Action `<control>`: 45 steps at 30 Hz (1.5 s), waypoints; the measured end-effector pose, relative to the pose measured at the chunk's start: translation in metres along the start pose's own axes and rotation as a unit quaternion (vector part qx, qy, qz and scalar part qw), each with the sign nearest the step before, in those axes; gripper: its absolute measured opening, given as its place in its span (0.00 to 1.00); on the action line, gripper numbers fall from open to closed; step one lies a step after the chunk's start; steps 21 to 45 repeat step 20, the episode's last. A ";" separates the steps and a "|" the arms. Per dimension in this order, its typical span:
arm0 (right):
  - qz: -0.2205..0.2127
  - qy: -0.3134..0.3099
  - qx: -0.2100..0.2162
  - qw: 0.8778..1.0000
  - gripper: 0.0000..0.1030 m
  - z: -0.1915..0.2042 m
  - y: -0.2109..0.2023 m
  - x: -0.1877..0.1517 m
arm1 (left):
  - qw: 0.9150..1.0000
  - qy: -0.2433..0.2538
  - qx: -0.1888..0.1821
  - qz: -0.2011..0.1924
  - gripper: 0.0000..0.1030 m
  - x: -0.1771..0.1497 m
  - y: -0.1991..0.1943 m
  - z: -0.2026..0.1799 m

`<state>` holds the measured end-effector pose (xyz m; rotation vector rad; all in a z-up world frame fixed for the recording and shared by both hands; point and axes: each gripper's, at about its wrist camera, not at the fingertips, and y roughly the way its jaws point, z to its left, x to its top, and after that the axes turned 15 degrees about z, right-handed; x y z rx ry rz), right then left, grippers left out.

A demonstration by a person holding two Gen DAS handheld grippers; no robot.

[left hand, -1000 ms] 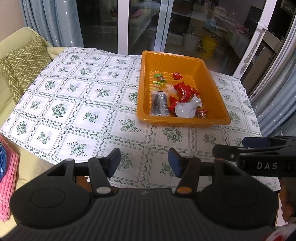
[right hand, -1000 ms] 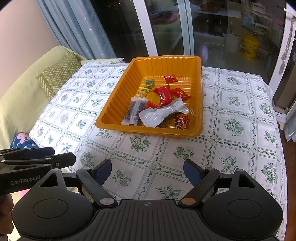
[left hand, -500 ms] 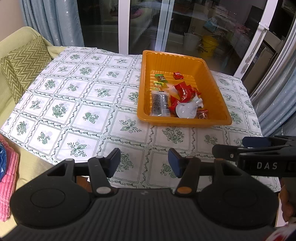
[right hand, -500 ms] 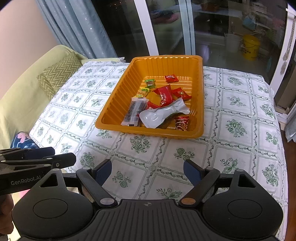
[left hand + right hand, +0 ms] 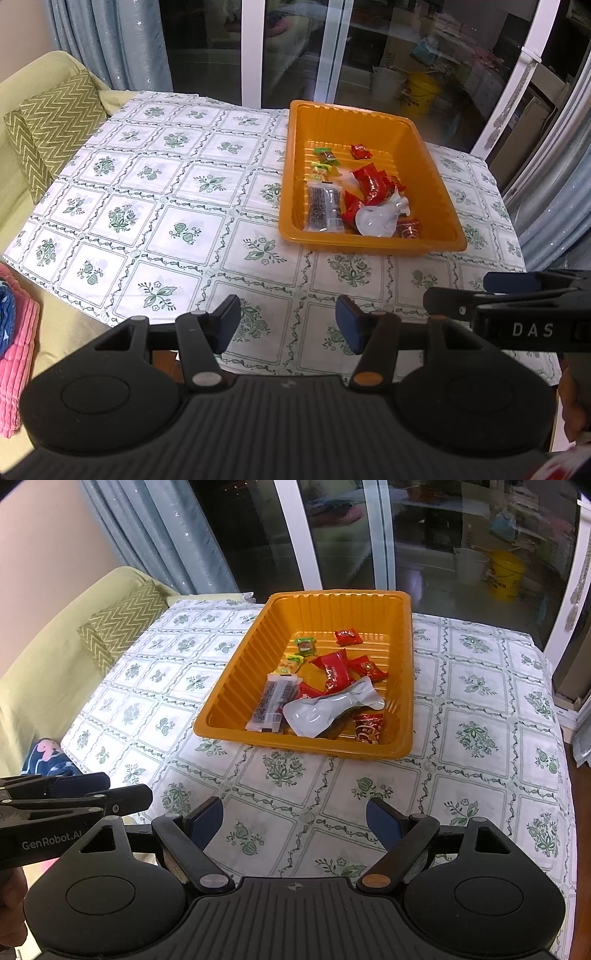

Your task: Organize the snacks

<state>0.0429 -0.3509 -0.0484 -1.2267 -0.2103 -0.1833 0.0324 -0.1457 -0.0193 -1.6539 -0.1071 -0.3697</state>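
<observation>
Both your left gripper [image 5: 287, 325] and right gripper [image 5: 294, 821] are wide apart and hold nothing, and the snacks [image 5: 327, 690] lie straight ahead in the orange tray [image 5: 229, 686], nearer your right one.

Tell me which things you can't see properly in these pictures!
- Red packet, right wrist view: mostly hidden under the silver pouch.
- Printing on the small green candies, left wrist view: too small to read.
- Blue and pink cloth, left wrist view: cut off by the left edge.
</observation>
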 end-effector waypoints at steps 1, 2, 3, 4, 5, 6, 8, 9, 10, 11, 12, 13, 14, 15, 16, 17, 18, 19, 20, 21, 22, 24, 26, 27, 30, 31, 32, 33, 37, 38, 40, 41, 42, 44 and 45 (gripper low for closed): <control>0.000 0.000 0.000 1.000 0.82 0.000 0.000 0.000 | 1.000 0.000 0.000 0.000 0.53 0.000 0.000 0.000; 0.000 -0.001 0.000 1.000 0.82 0.000 0.000 0.000 | 1.000 -0.001 0.000 0.000 0.53 0.000 0.000 0.000; 0.000 -0.001 0.000 1.000 0.82 0.000 0.000 0.000 | 1.000 0.000 0.000 0.000 0.53 0.000 0.000 0.000; 0.000 0.000 0.000 1.000 0.82 0.000 0.000 0.000 | 1.000 0.000 0.000 -0.001 0.53 0.000 0.000 0.000; 0.000 0.000 0.000 1.000 0.82 0.000 0.000 0.000 | 1.000 0.000 0.000 -0.001 0.53 0.000 0.000 0.000; 0.000 0.000 0.000 1.000 0.82 0.000 0.000 0.000 | 1.000 0.000 0.000 0.000 0.53 0.000 0.000 0.000; 0.000 0.000 0.000 1.000 0.82 0.000 -0.001 0.000 | 1.000 0.000 0.000 -0.001 0.53 0.000 0.000 0.000; -0.001 0.000 0.000 1.000 0.82 0.000 -0.001 0.000 | 1.000 0.000 0.000 0.000 0.53 0.000 0.000 0.000; -0.001 0.001 0.000 1.000 0.82 0.000 -0.001 0.000 | 1.000 -0.001 0.000 0.000 0.53 0.000 0.000 0.000; -0.001 0.001 -0.001 1.000 0.82 0.001 -0.001 -0.001 | 1.000 -0.002 0.001 -0.001 0.53 0.000 0.000 0.001; -0.001 0.001 -0.001 1.000 0.82 0.001 -0.001 -0.001 | 1.000 -0.002 0.001 -0.002 0.53 -0.001 0.000 0.001; -0.001 0.001 -0.001 1.000 0.82 0.001 -0.001 -0.001 | 1.000 -0.002 0.001 -0.003 0.53 -0.001 0.000 0.002; -0.001 0.001 -0.001 1.000 0.82 0.000 -0.001 -0.001 | 1.000 -0.002 0.001 -0.004 0.53 -0.001 0.000 0.002; -0.001 0.001 -0.001 1.000 0.82 0.001 -0.001 -0.001 | 1.000 -0.002 0.002 -0.005 0.53 -0.001 0.000 0.002; -0.002 0.002 -0.001 1.000 0.82 0.000 -0.001 -0.001 | 1.000 -0.002 0.003 -0.006 0.53 -0.001 -0.001 0.002; -0.002 0.002 -0.002 1.000 0.82 0.000 -0.001 -0.001 | 1.000 -0.003 0.004 -0.007 0.53 -0.001 -0.001 0.002; -0.002 0.003 -0.002 1.000 0.82 0.000 -0.001 -0.001 | 1.000 -0.003 0.004 -0.007 0.53 -0.001 0.000 0.003; -0.003 0.003 -0.003 1.000 0.82 0.000 -0.001 -0.002 | 1.000 -0.003 0.005 -0.007 0.53 -0.001 0.000 0.003; -0.003 0.004 -0.004 1.000 0.82 -0.001 -0.002 -0.003 | 1.000 -0.004 0.005 -0.006 0.55 0.000 0.000 0.003; -0.003 0.004 -0.004 1.000 0.82 -0.001 -0.002 -0.003 | 1.000 -0.004 0.005 -0.006 0.55 0.000 0.000 0.003; -0.003 0.004 -0.004 1.000 0.82 -0.001 -0.002 -0.003 | 1.000 -0.004 0.005 -0.006 0.55 0.000 0.000 0.003; -0.003 0.004 -0.004 1.000 0.82 -0.001 -0.002 -0.003 | 1.000 -0.004 0.005 -0.006 0.55 0.000 0.000 0.003; -0.003 0.004 -0.004 1.000 0.82 -0.001 -0.002 -0.003 | 1.000 -0.004 0.005 -0.006 0.55 0.000 0.000 0.003; -0.003 0.004 -0.004 1.000 0.82 -0.001 -0.002 -0.003 | 1.000 -0.004 0.005 -0.006 0.55 0.000 0.000 0.003; -0.003 0.004 -0.004 1.000 0.82 -0.001 -0.002 -0.003 | 1.000 -0.004 0.005 -0.006 0.55 0.000 0.000 0.003; -0.003 0.004 -0.004 1.000 0.82 -0.001 -0.002 -0.003 | 1.000 -0.004 0.005 -0.006 0.55 0.000 0.000 0.003; -0.003 0.004 -0.004 1.000 0.82 -0.001 -0.002 -0.003 | 1.000 -0.004 0.005 -0.006 0.55 0.000 0.000 0.003; -0.003 0.004 -0.004 1.000 0.82 -0.001 -0.002 -0.003 | 1.000 -0.004 0.005 -0.006 0.55 0.000 0.000 0.003; -0.003 0.004 -0.004 1.000 0.82 -0.001 -0.002 -0.003 | 1.000 -0.004 0.005 -0.006 0.55 0.000 0.000 0.003; -0.003 0.004 -0.004 1.000 0.82 -0.001 -0.002 -0.003 | 1.000 -0.004 0.005 -0.006 0.55 0.000 0.000 0.003; -0.003 0.004 -0.004 1.000 0.82 -0.001 -0.002 -0.003 | 1.000 -0.004 0.005 -0.006 0.55 0.000 0.000 0.003; -0.003 0.004 -0.004 1.000 0.82 -0.001 -0.002 -0.003 | 1.000 -0.004 0.005 -0.006 0.55 0.000 0.000 0.003; -0.003 0.004 -0.004 1.000 0.82 -0.001 -0.002 -0.003 | 1.000 -0.004 0.005 -0.006 0.55 0.000 0.000 0.003; -0.003 0.004 -0.004 1.000 0.82 -0.001 -0.002 -0.003 | 1.000 -0.004 0.005 -0.006 0.55 0.000 0.000 0.003; -0.003 0.004 -0.004 1.000 0.82 -0.001 -0.002 -0.003 | 1.000 -0.004 0.005 -0.006 0.55 0.000 0.000 0.003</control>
